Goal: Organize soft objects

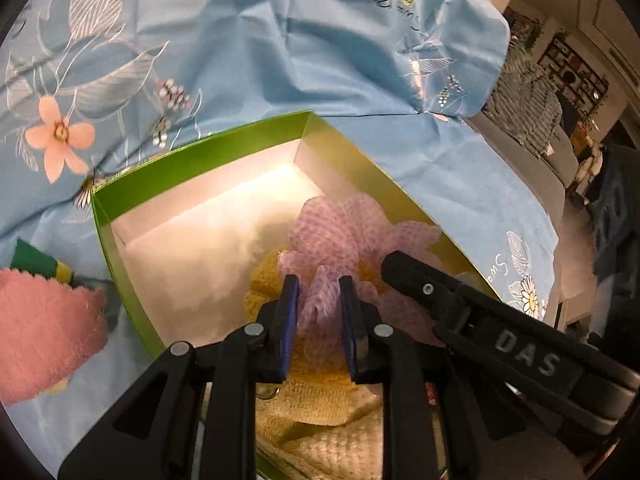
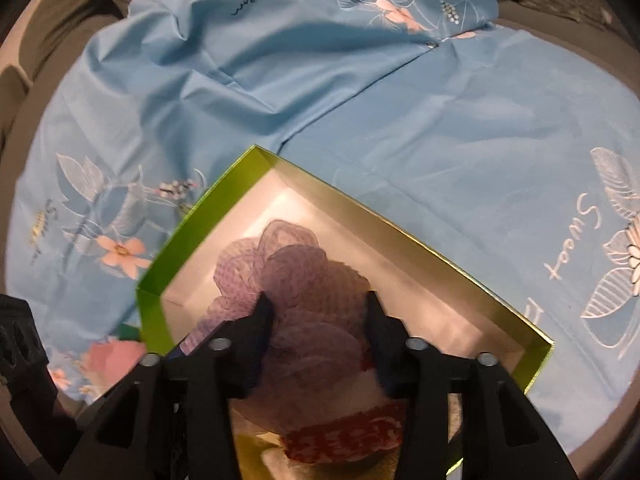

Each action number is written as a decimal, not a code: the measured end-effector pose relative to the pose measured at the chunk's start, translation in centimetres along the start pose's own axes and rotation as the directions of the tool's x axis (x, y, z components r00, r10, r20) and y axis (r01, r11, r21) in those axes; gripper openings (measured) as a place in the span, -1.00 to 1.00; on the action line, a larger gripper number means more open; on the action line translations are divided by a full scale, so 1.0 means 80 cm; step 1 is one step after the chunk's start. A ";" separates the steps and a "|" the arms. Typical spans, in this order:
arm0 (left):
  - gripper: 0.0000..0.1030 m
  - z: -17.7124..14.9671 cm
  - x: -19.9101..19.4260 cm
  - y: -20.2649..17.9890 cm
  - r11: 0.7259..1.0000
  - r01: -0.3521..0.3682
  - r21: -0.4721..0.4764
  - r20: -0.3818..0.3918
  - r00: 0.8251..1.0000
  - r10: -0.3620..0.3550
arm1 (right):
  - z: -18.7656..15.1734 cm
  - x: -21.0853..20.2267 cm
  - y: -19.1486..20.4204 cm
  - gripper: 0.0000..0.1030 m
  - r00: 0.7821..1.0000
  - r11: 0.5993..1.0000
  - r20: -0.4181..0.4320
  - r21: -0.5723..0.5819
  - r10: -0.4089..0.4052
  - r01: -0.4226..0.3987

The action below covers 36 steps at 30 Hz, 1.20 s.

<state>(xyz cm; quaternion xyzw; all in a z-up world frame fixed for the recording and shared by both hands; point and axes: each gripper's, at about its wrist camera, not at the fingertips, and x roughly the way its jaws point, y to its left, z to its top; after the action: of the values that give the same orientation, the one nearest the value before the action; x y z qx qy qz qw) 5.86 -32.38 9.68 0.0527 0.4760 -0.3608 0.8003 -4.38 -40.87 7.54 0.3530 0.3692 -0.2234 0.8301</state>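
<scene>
Lilac mesh puff [image 1: 340, 236] (frilly) pinched by left claw [image 1: 319, 292]; right claw [image 2: 318, 308] open astride it.

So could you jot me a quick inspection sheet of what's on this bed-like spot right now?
Surface: blue floral sheet, wrinkled.
Job's things: green box open, holding a purple mesh puff over a yellow knitted cloth; a red patterned piece lies lower in the box.
Clutter: pink towel and a green-yellow sponge lie outside the box.
Grippers: left gripper pinches a fold of the puff; right gripper straddles the puff, jaws apart.
Cables: nothing seen.
Surroundings: shelves and furniture, blurred.
</scene>
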 end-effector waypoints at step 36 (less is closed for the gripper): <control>0.74 -0.219 -0.246 0.258 0.881 -0.290 -0.375 0.187 0.907 0.378 | -0.123 -0.062 0.181 0.79 0.975 0.898 0.198 -0.440 0.099 -0.002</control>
<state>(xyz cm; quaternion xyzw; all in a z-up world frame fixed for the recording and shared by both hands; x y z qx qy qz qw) 0.47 0.65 10.57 -0.0507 0.4077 -0.1327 0.9020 -2.83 -23.48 12.79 0.1408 0.3086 -0.1500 0.9287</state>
